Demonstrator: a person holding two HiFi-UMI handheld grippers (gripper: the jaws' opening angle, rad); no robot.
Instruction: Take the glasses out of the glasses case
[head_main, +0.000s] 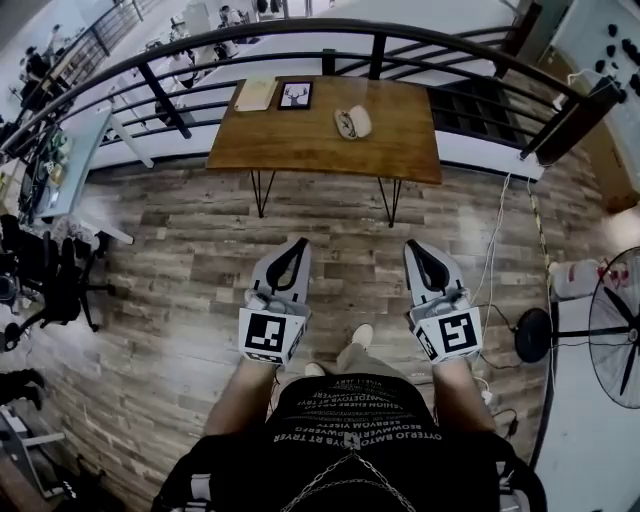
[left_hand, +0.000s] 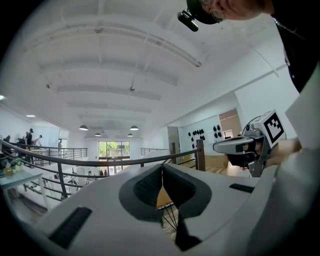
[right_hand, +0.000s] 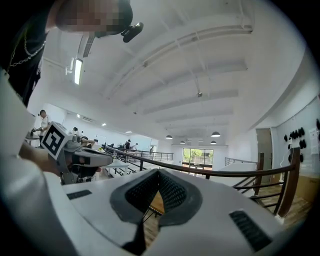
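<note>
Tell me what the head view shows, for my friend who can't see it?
A person holds the left tongs and right tongs, both shut and empty, pointing toward a wooden table. On it lie a glasses case and a framed picture.

Plank floor (head_main: 190, 270), wooden table (head_main: 300, 140) by curved black railing (head_main: 330, 27), fan (head_main: 618, 328) at right, white ceiling (left_hand: 125, 60), pendant lamps (left_hand: 83, 128), bright far window (left_hand: 114, 149)

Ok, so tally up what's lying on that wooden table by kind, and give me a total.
On the brown wooden table:
Tan flat sheet: 1
Black-framed picture: 1
Pale oval glasses case: 1
Total: 3
</note>
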